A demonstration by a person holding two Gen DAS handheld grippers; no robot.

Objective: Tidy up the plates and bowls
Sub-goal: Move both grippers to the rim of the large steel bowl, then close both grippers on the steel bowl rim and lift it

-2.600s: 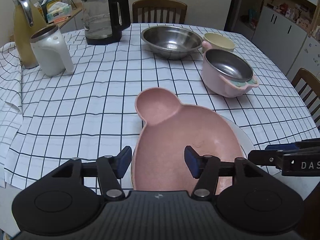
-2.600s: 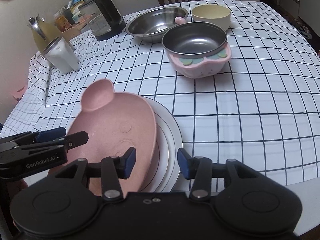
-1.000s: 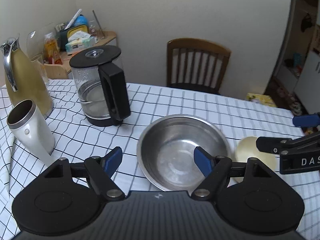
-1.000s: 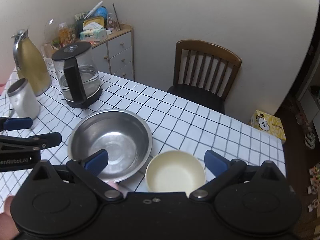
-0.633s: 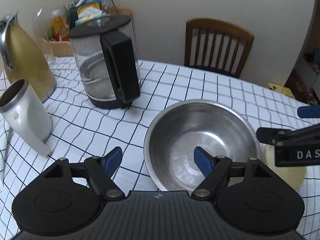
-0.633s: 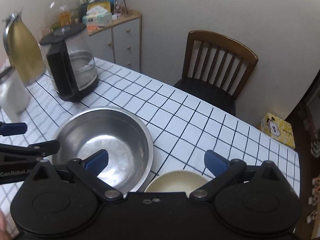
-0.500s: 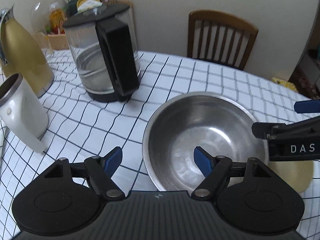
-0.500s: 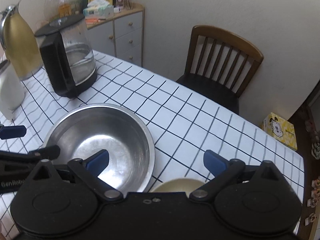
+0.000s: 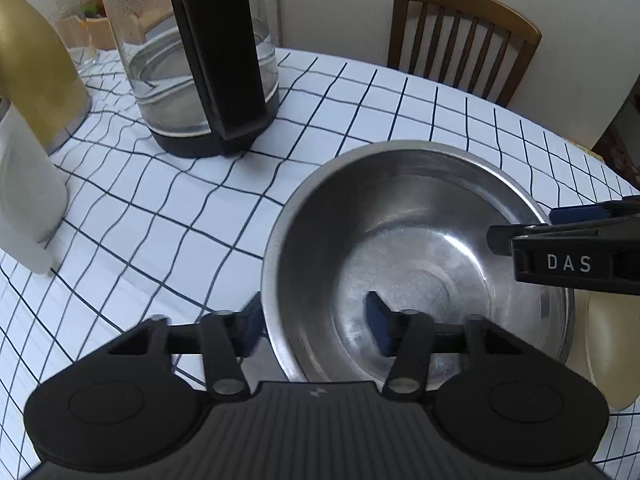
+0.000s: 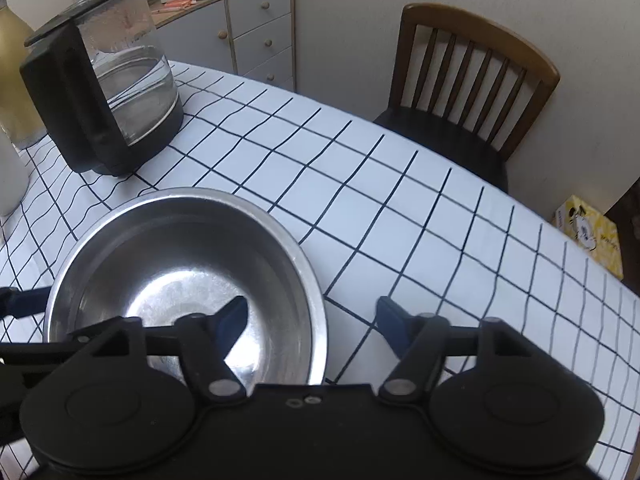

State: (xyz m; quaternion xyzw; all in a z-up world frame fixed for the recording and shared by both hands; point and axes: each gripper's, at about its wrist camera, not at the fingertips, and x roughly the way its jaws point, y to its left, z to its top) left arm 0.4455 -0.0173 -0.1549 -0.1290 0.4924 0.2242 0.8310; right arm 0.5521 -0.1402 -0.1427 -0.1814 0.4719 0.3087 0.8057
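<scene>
A large steel bowl (image 9: 408,216) stands on the checked tablecloth; it also shows in the right wrist view (image 10: 176,248). My left gripper (image 9: 314,326) is open and straddles the bowl's left rim, one finger outside and one inside. My right gripper (image 10: 312,322) is open and straddles the bowl's right rim, its left finger inside the bowl. The right gripper also shows in the left wrist view (image 9: 568,256). A cream bowl (image 9: 612,344) sits just right of the steel bowl, mostly hidden.
A glass kettle (image 9: 200,60) with a black handle stands at the back left, also in the right wrist view (image 10: 100,92). A gold jug (image 9: 32,68) and a white cup (image 9: 24,192) are at the far left. A wooden chair (image 10: 472,80) stands behind the table.
Both grippers have moved from the pink plate to the steel bowl and lowered over its opposite rims. Both jaws have narrowed somewhat but remain open.
</scene>
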